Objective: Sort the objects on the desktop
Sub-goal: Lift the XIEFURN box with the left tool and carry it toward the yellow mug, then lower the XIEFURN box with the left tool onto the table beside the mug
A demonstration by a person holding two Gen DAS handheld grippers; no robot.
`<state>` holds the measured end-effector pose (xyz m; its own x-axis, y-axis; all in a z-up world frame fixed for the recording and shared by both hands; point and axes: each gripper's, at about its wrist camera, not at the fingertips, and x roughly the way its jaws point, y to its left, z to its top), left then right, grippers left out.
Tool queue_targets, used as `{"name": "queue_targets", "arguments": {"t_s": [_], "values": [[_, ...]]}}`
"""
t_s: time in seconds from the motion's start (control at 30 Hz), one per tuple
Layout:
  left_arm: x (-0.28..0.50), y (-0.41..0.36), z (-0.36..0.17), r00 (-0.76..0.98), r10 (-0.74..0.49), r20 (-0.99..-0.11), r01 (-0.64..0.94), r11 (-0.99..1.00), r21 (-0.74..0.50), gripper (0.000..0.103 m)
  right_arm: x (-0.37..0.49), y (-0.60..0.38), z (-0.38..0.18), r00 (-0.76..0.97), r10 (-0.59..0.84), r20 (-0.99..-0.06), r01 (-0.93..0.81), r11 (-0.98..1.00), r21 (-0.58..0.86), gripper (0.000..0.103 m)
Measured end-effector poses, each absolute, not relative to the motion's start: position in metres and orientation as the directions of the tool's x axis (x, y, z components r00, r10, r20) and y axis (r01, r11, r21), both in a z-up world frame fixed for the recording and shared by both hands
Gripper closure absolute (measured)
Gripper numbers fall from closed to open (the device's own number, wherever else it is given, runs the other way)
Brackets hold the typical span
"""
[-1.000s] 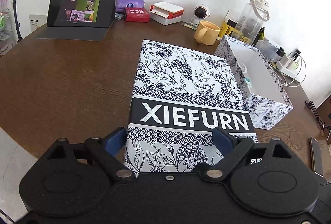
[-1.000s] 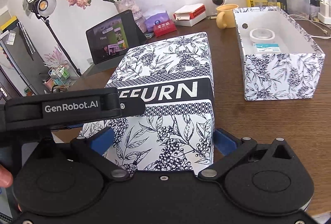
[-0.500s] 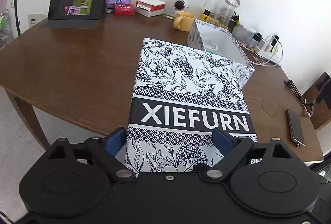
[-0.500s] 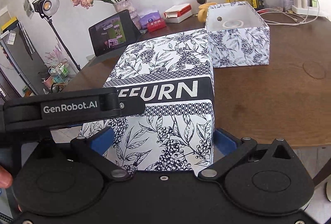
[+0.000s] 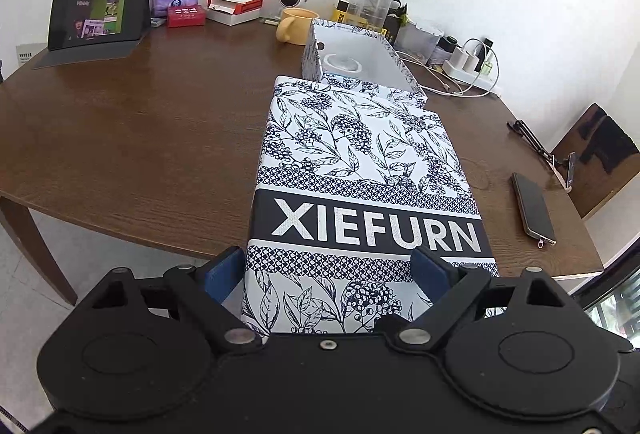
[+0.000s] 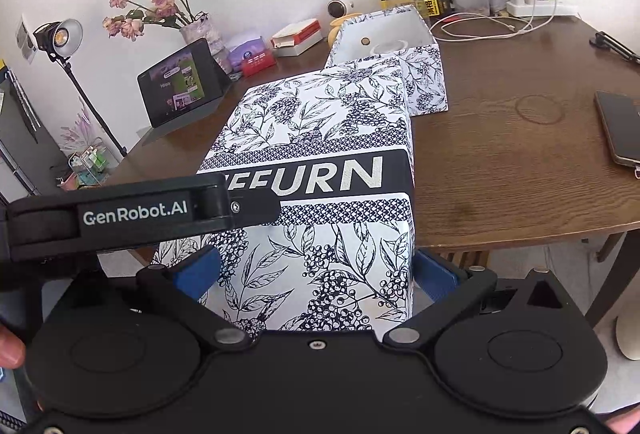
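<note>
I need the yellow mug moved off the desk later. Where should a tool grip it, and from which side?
Take the yellow mug by its handle, which juts toward the tablet side. Come from that open side; the patterned box crowds the other.

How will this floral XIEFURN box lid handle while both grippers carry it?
The blue-and-white floral cardboard lid looks stiff and probably light. Being wide and held only at its near end by the left gripper and right gripper, it may sag or twist.
</note>
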<state>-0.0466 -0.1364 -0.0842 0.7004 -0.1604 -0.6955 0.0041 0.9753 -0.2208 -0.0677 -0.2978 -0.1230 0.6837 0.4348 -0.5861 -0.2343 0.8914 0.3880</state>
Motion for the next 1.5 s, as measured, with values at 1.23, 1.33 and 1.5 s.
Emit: {"name": "queue_targets", "arguments": {"t_s": [1.23,1.33,1.5], "values": [[0.095,-0.156,-0.050,0.783,-0.191,-0.592,0.045,0.966,-0.253,0.014,0.084,-0.322,-0.076,0.771,0.393,-0.501,-0.253,0.911,0.326,0.000],[0.142,-0.155,-0.048,0.785,-0.187,-0.590,0.034,0.965,-0.260,0.014,0.135,-0.323,-0.074,0.762,0.403,-0.506,-0.268,0.909,0.321,0.000],[0.216,-0.155,-0.052,0.778,-0.174,-0.604,0.016,0.966,-0.259,0.014,0.211,-0.323,-0.079,0.739,0.415,-0.531,-0.279,0.906,0.320,0.000]]}}
